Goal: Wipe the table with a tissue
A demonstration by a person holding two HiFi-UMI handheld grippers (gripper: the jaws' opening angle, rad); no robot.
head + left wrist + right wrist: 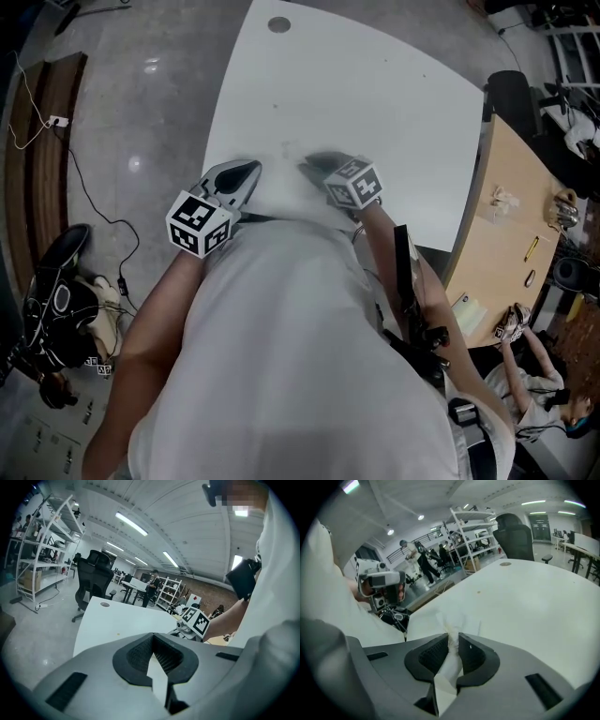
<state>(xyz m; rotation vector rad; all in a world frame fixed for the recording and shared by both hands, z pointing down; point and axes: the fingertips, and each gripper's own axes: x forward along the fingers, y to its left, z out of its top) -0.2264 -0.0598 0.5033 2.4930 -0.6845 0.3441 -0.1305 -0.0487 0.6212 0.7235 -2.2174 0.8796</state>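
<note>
The right tool clamps the tissue at the table edge, the left tool closed, empty; advise pressing the tissue flat and wiping evenly.

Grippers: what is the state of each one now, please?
Left gripper: closed, nothing between its jaws.
Right gripper: closed on the tissue.

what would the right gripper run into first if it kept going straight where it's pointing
Most likely the bare white table just ahead: the right gripper, shut on the tissue, points low across it. Depth is unclear.
</note>
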